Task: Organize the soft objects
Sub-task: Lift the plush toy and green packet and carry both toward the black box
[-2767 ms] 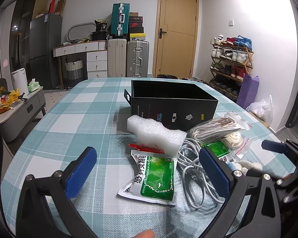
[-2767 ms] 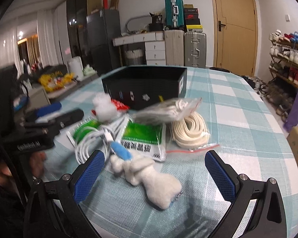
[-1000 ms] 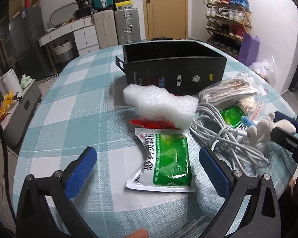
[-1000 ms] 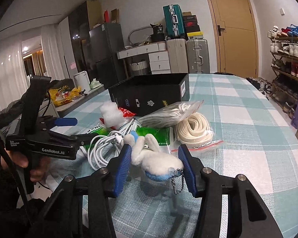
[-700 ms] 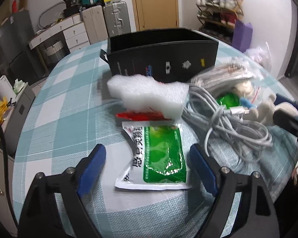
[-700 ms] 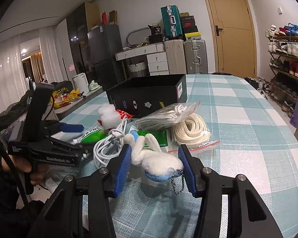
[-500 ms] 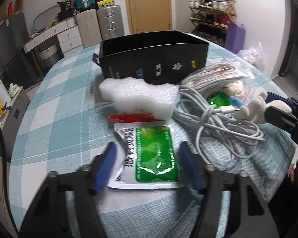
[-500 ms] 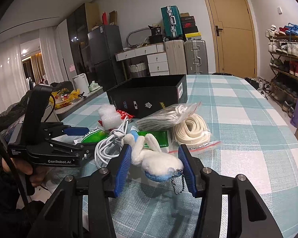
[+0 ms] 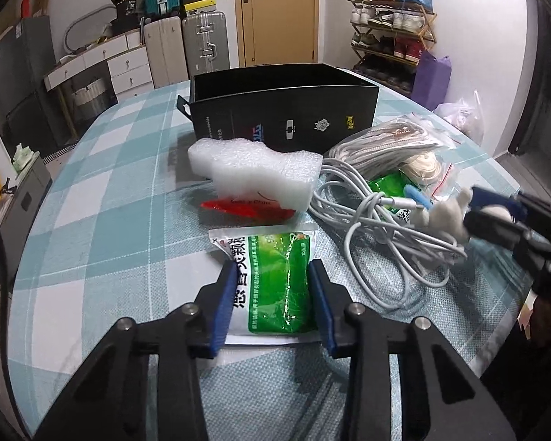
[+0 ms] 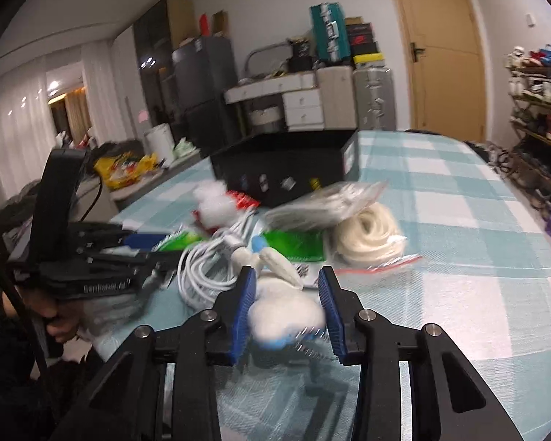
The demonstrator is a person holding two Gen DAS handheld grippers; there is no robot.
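My left gripper (image 9: 272, 286) is shut on a green and white packet (image 9: 273, 279) that lies on the checked tablecloth. My right gripper (image 10: 286, 301) is shut on a white plush toy (image 10: 283, 316) with a blue underside and a small chain, held just above the table; the toy and right gripper also show in the left wrist view (image 9: 455, 213). A black open box (image 9: 283, 110) stands behind the pile. A white foam block (image 9: 253, 172) lies in front of it, beside a white cable bundle (image 9: 378, 228).
A red packet (image 9: 246, 207) lies under the foam. A bagged grey cord (image 9: 382, 143), a bagged cream rope coil (image 10: 367, 235) and a second green packet (image 10: 297, 244) lie right of the cable. The table edge is near me. Suitcases, drawers and a shoe rack stand behind.
My left gripper has closed from wide open onto the green packet. My right gripper, shut on the plush toy, has lifted and moved; its view is blurred.
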